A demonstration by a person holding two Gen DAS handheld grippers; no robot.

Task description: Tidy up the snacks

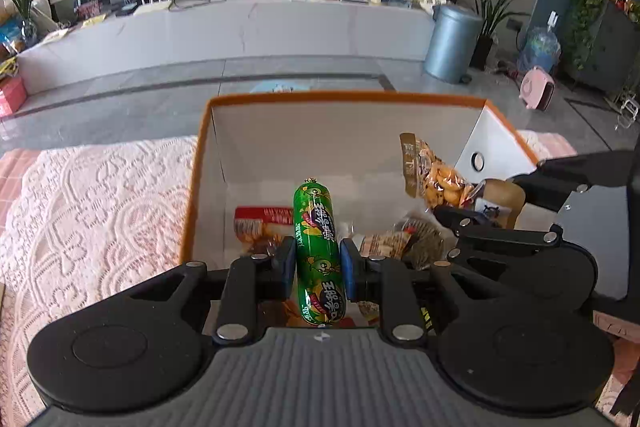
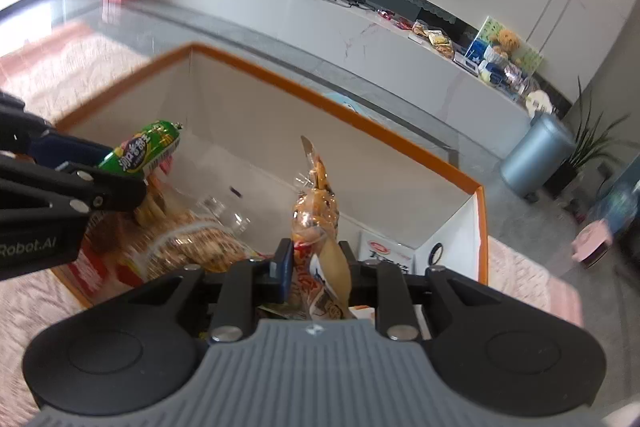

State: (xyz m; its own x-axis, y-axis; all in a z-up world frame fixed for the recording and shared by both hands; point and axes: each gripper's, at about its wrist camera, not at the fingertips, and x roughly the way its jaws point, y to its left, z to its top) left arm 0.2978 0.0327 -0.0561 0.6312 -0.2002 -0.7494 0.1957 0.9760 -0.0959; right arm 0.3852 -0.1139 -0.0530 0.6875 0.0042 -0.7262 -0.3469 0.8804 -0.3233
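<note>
Left gripper (image 1: 318,263) clamped mid-length on the sausage (image 1: 318,251), over the box (image 1: 200,163). Right gripper (image 2: 316,267) clamped on the snack bag (image 2: 316,223), also over the box. Sausage looks firm, slick; bag crinkly, light: grip its body.

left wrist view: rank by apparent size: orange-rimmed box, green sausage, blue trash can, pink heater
1. Orange-rimmed box
2. Blue trash can and green sausage: similar length in frame, and the sausage sits right at the lens in the left gripper, so unranked.
3. Pink heater, far off.
</note>
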